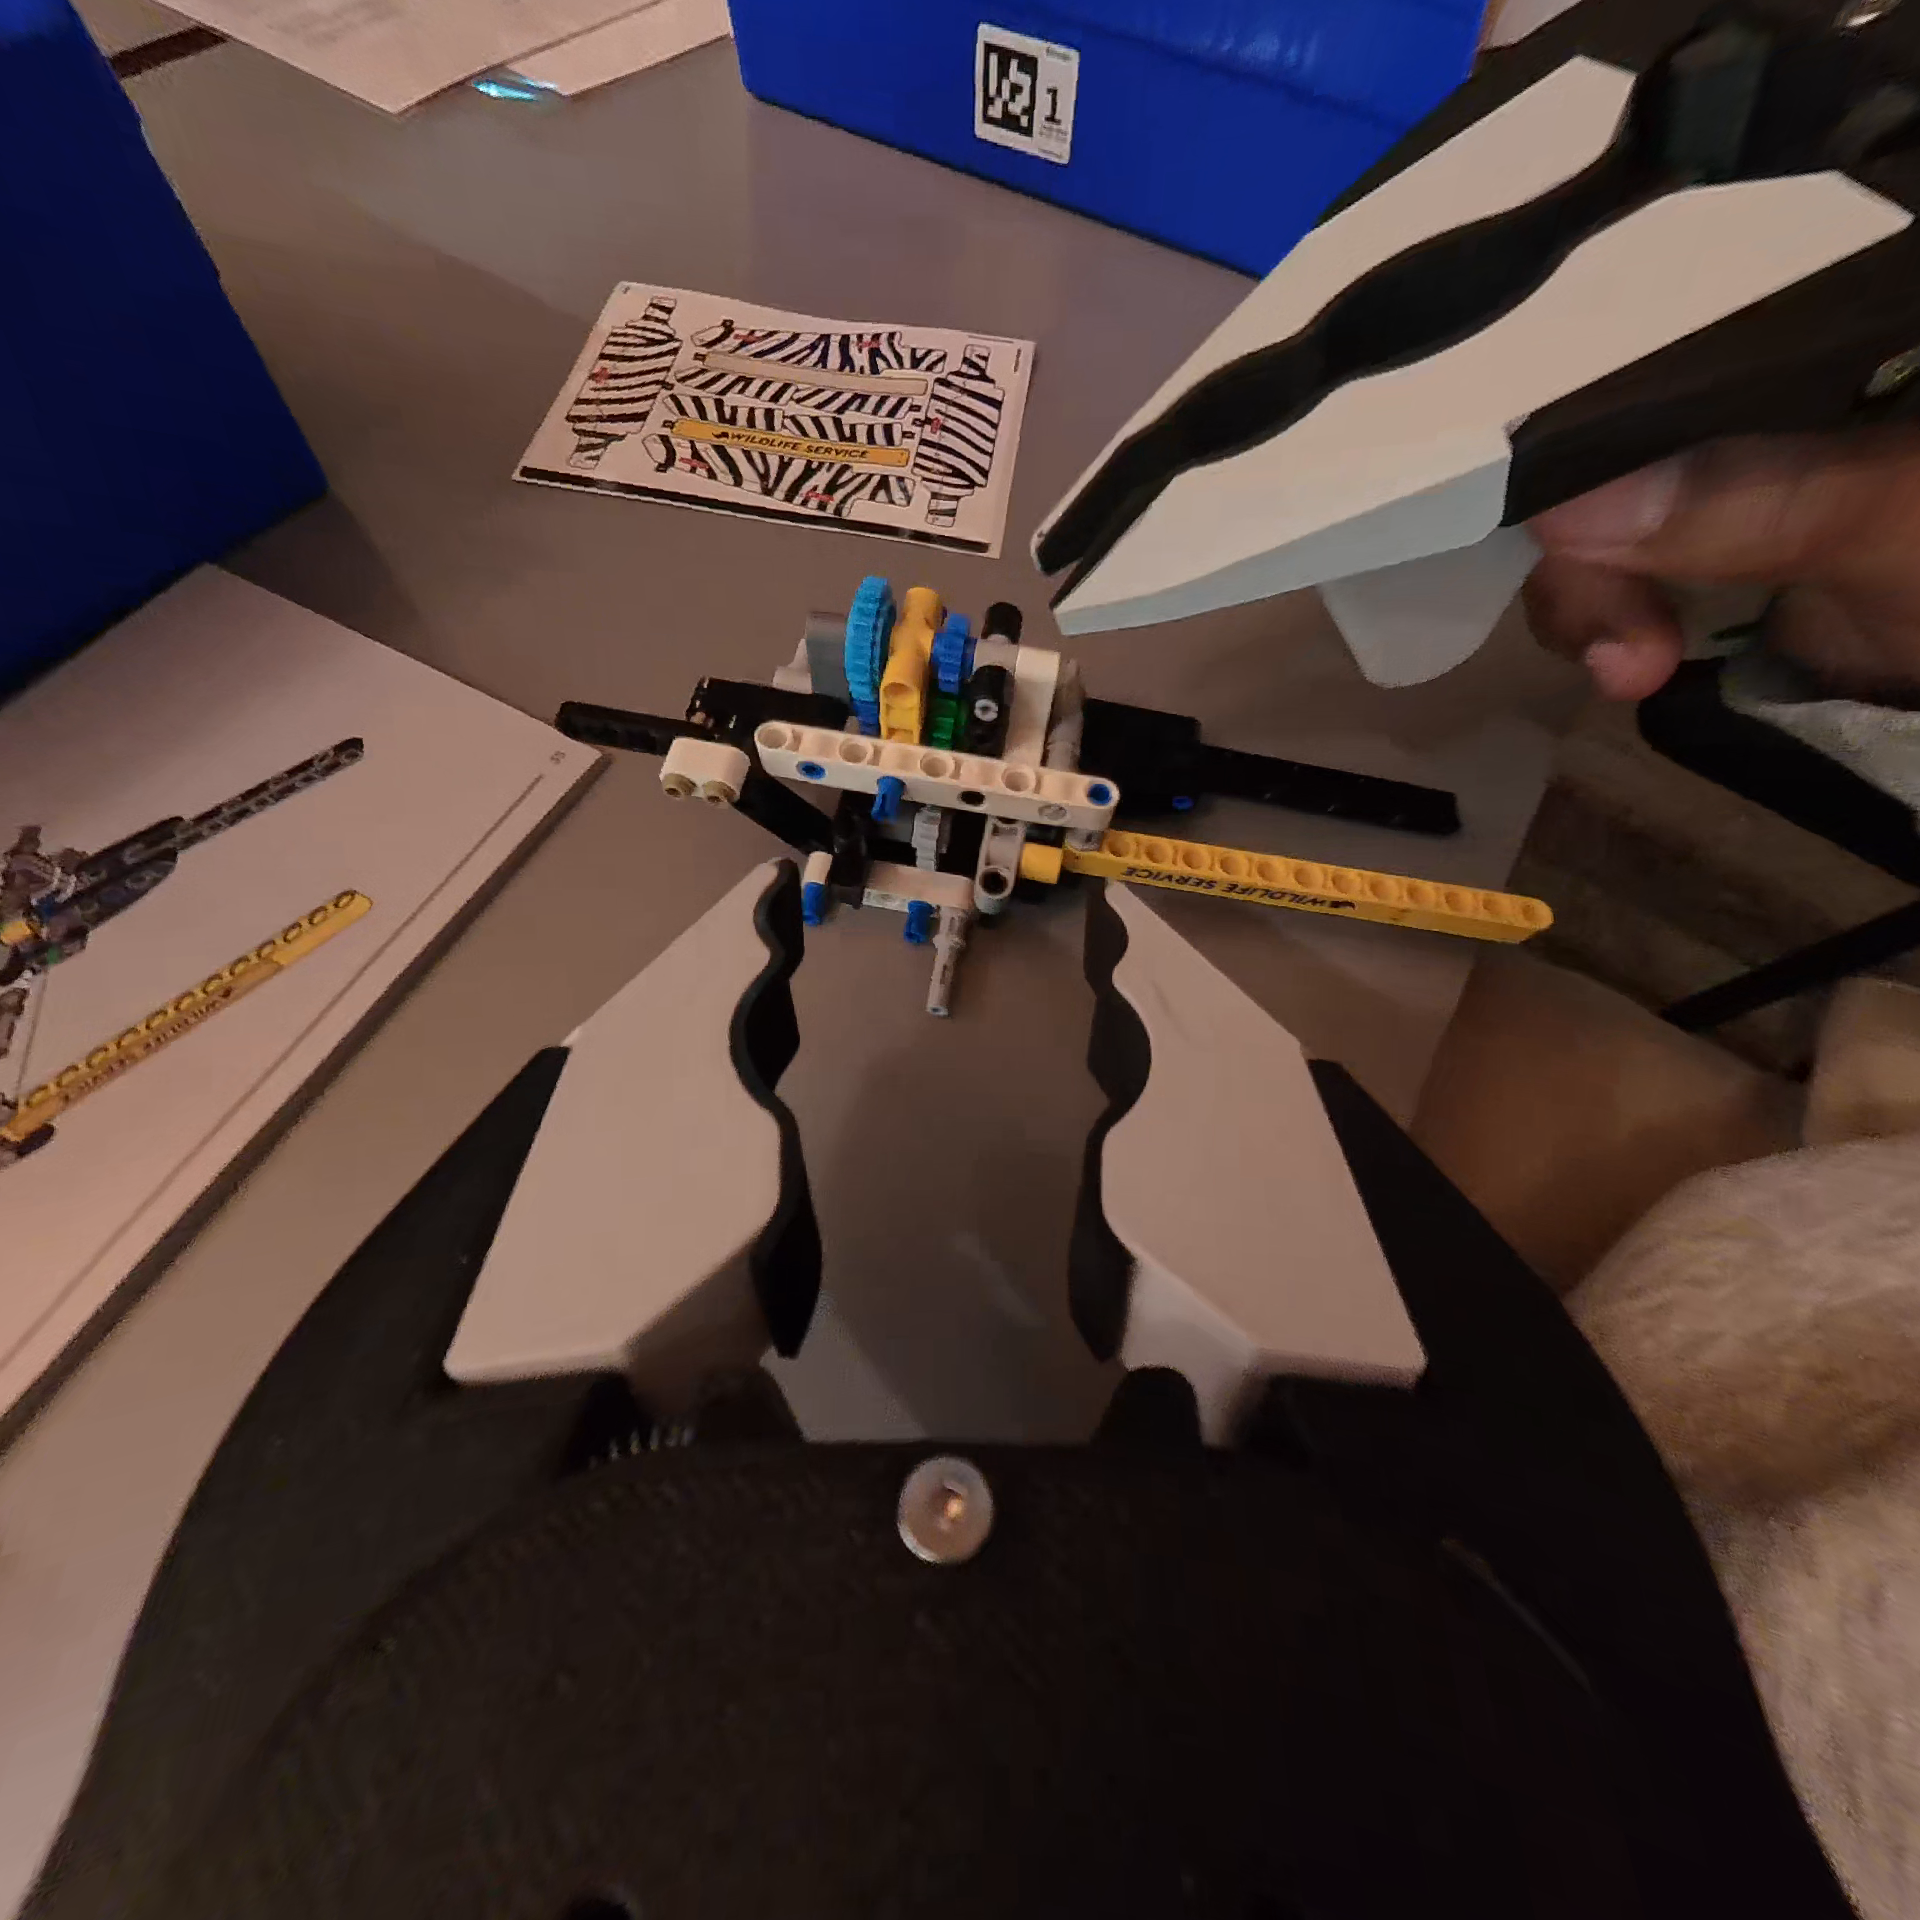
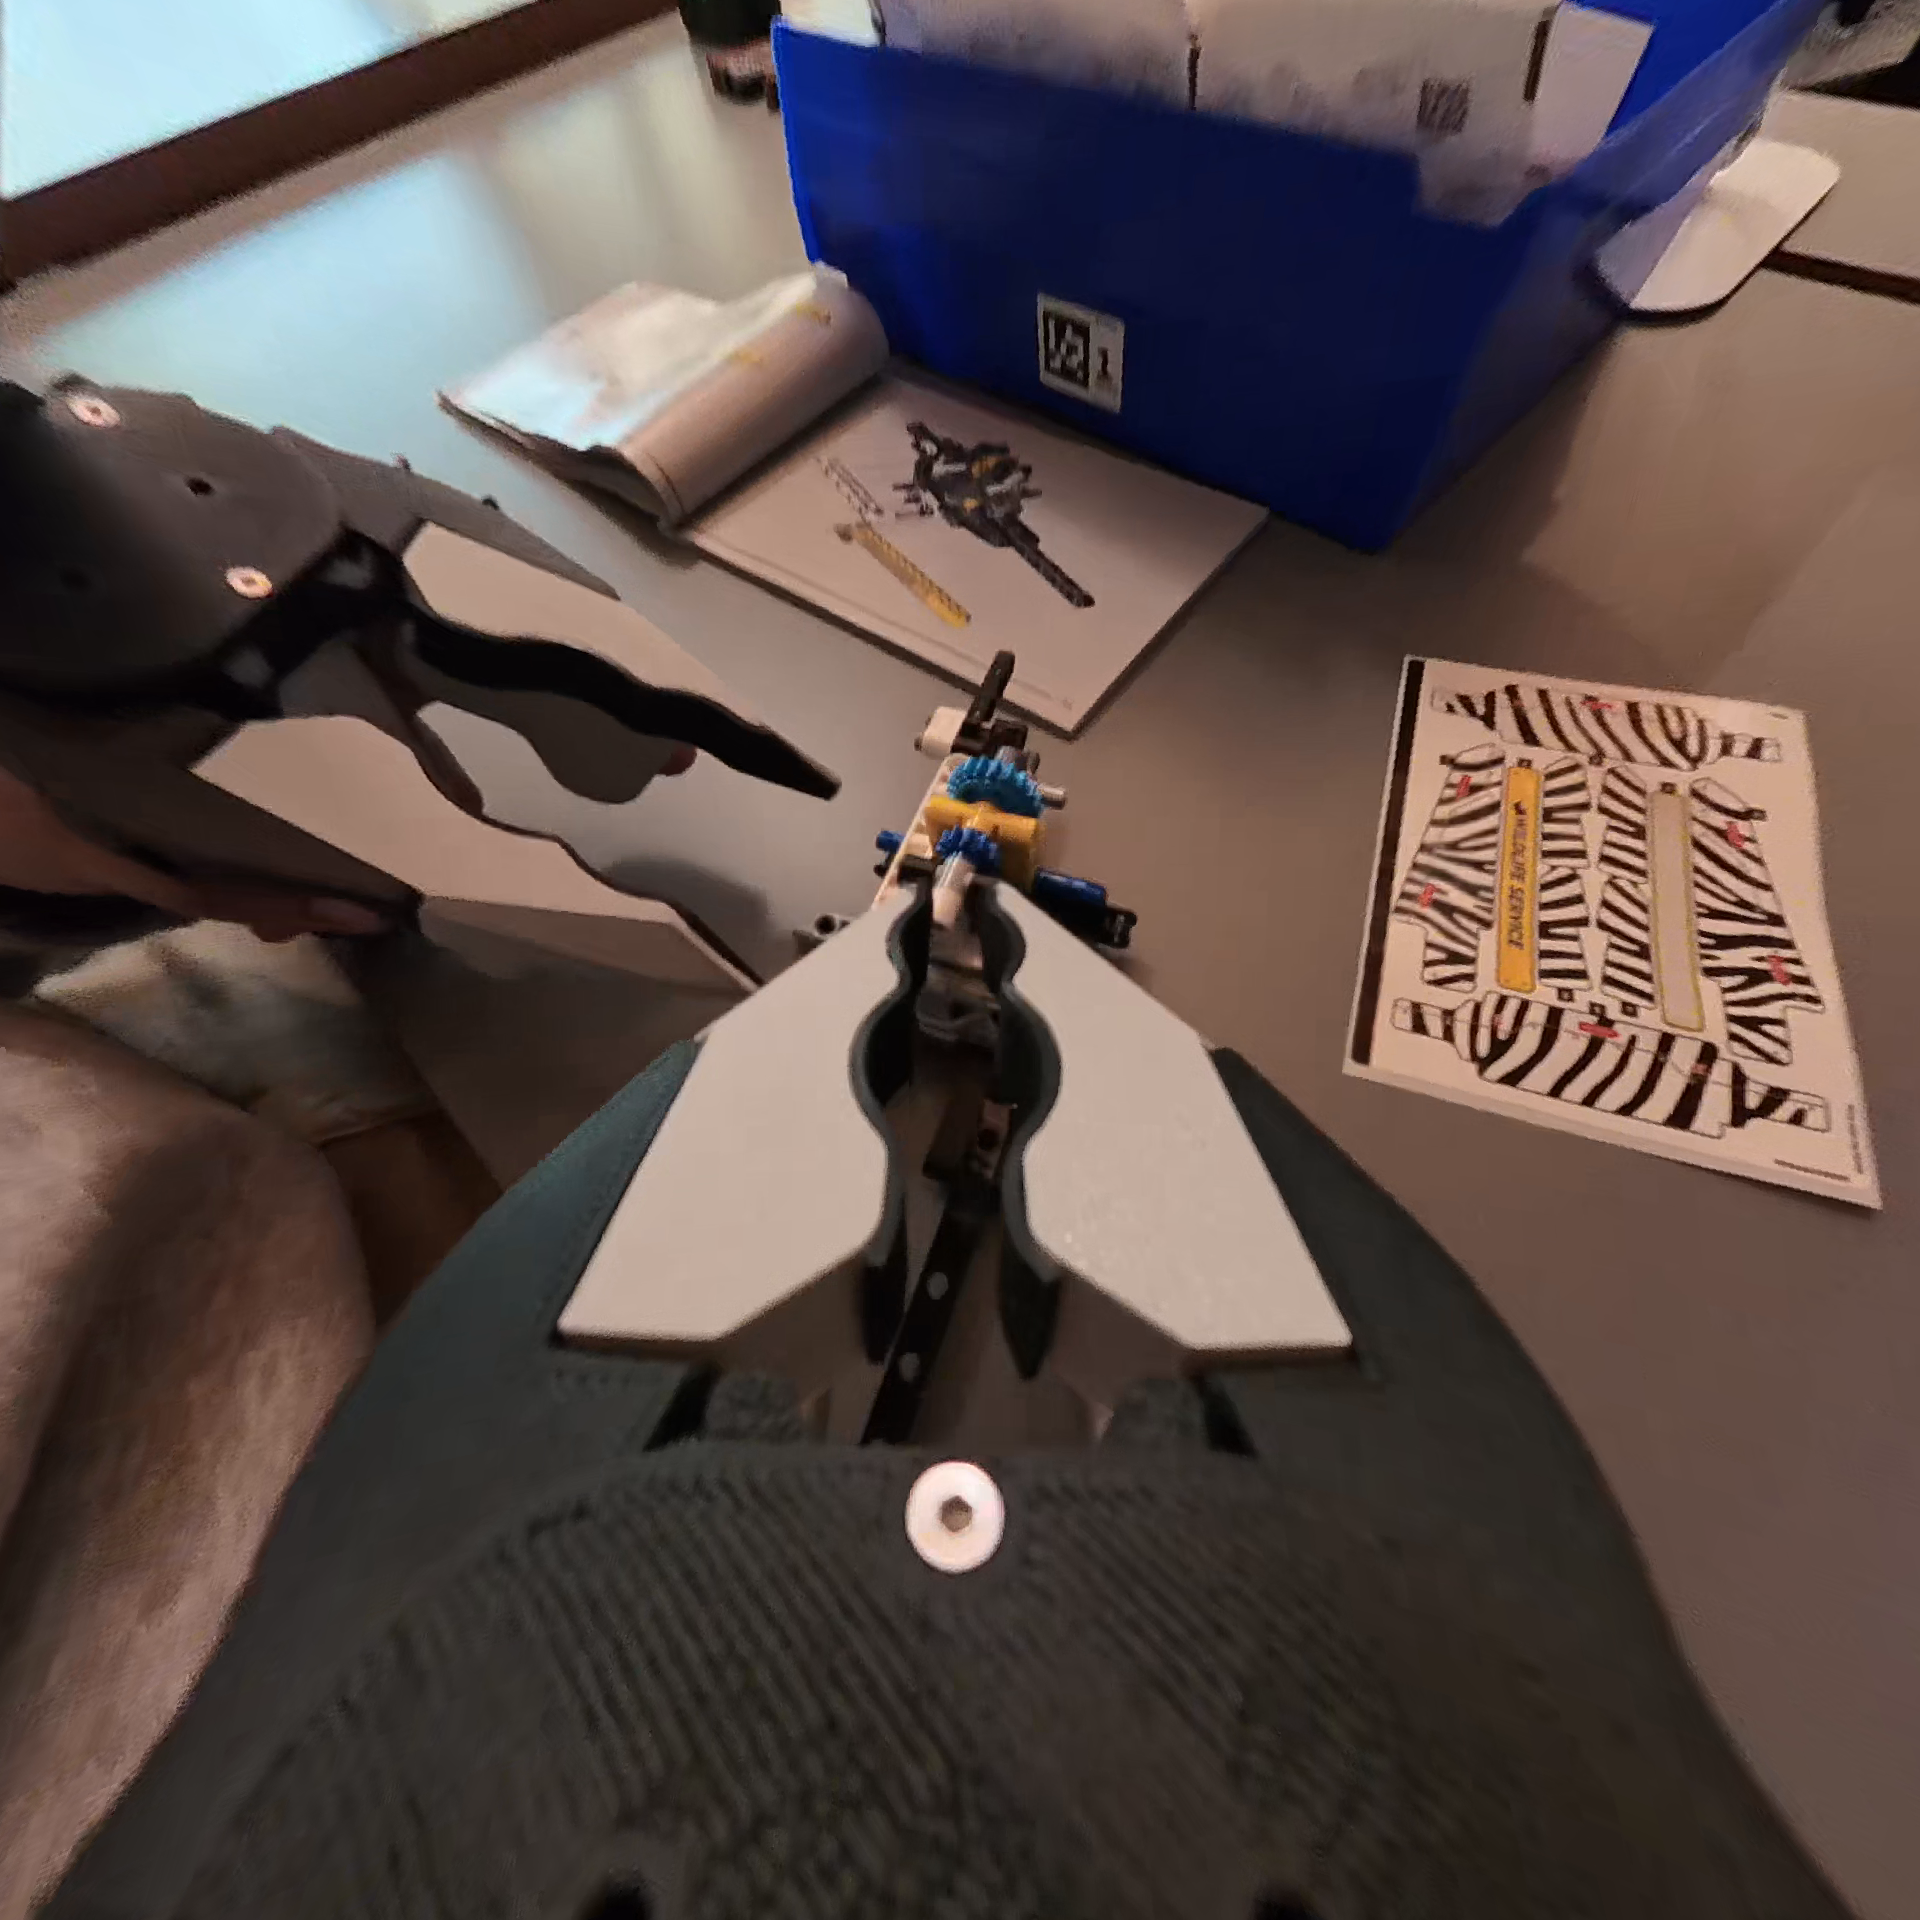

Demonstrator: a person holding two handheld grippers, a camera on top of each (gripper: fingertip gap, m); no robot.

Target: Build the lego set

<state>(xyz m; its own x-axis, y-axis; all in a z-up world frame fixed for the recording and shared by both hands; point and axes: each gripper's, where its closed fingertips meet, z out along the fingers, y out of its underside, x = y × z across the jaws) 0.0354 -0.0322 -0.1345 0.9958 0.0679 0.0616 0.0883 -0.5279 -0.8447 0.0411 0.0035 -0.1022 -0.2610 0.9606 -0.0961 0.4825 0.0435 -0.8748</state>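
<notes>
The partly built lego model (image 1: 914, 748) stands on the grey table: white and black beams, blue gears, a yellow connector and a long yellow beam (image 1: 1299, 883) sticking out to the right. My left gripper (image 1: 940, 894) is open and empty, its fingertips just short of the model's near side. My right gripper (image 1: 1055, 582) hovers above the model's right rear, shut with nothing visible between its tips. In the right wrist view my right gripper (image 2: 956, 883) hangs over the model (image 2: 987, 821), whose black beam shows through the gap. The left gripper (image 2: 790, 883) is open to the left.
A zebra-striped sticker sheet (image 1: 779, 416) lies behind the model. An open instruction booklet (image 1: 260, 935) lies at the left. A blue bin (image 1: 1091, 125) stands at the back and another (image 1: 104, 364) at the far left. A person's hand (image 1: 1662, 571) holds the right gripper. The grippers' ends are close to 5 cm from one another.
</notes>
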